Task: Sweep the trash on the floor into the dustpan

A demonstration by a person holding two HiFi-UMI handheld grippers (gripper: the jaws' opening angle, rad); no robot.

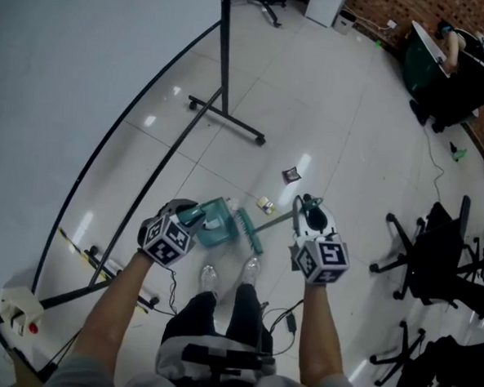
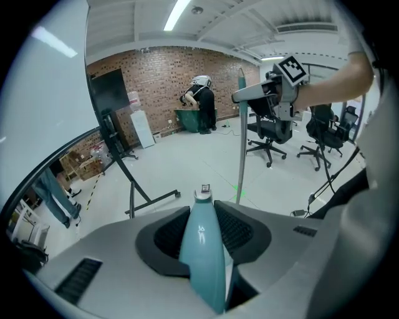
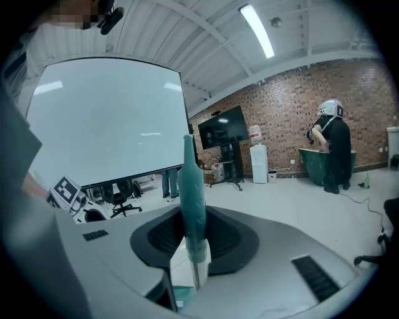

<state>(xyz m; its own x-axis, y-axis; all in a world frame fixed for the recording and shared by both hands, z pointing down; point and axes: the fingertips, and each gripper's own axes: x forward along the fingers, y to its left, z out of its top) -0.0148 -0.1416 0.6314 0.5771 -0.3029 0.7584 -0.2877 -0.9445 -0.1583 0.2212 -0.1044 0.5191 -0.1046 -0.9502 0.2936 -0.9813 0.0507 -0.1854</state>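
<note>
Trash (image 1: 265, 204) lies on the floor just beyond the dustpan (image 1: 216, 225). The left gripper (image 1: 183, 219) pinches the pan's handle and the right gripper (image 1: 309, 215) pinches the broom stick (image 1: 277, 222). Best to press the pan's lip flat and set the bristles (image 1: 249, 231) behind the scraps.

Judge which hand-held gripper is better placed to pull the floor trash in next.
Likely the right hand-held gripper: it grips the broom, whose head lies near the closest trash piece. The left hand-held gripper only holds the dustpan.

Teal dustpan (image 1: 215, 225), teal broom (image 1: 249, 231)
</note>
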